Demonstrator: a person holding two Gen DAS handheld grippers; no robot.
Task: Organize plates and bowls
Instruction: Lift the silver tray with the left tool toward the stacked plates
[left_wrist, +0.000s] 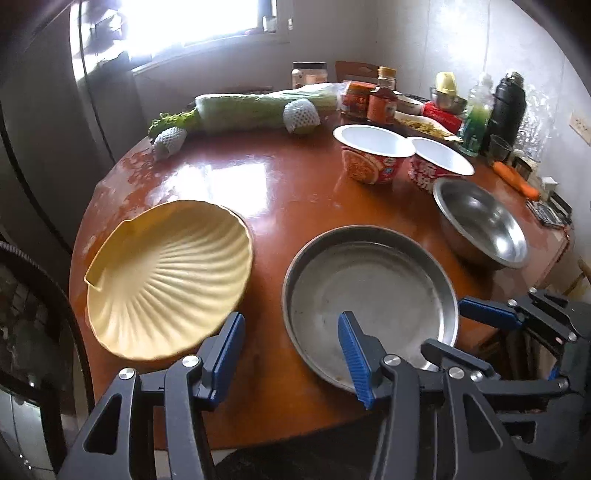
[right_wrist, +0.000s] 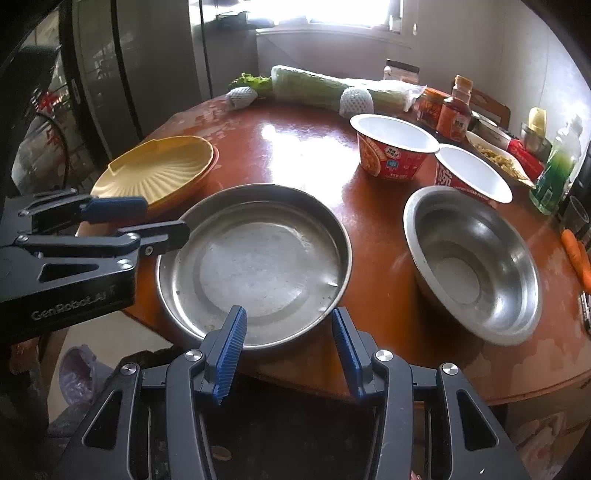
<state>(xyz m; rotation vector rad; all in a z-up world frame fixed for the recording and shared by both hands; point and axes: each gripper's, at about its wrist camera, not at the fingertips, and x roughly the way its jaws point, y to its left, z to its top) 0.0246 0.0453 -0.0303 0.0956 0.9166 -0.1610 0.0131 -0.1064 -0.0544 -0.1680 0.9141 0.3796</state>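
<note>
Flat steel pan (right_wrist: 255, 258) is sitting at the near edge of the round bench (right_wrist: 295, 155), its near rim overhanging slightly by the look of it. Right hand-held gripper (right_wrist: 288, 343) is hovering just at that near rim, fingers released and empty, straddling nothing yet (rim is lying just ahead of the blue pads (right_wrist: 231, 343)). Left hand-held gripper (left_wrist: 291, 354) is also released and empty, one pad over the pan's near-left rim, the other toward the yellow shell plate (left_wrist: 166, 277); in the right wrist view it is coming in from the left, between plate and pan.

Shell plate is lying left of the pan, close beside it, hanging a little over the bench edge. Steel bowl (right_wrist: 472, 266) is sitting right of the pan, a clear gap between them. Two red noodle bowls (right_wrist: 395, 147) are standing farther back, touching or nearly so.

Judgement: right gripper is nearer the pan, left is nearer the plate. Pan is round, so no long axis; a straight-ahead pinch on the near rim fits. Open bench room is lying in the middle, behind the pan; clutter (bottles, jars, cabbage (right_wrist: 317, 88)) is crowding the far and right edges.
</note>
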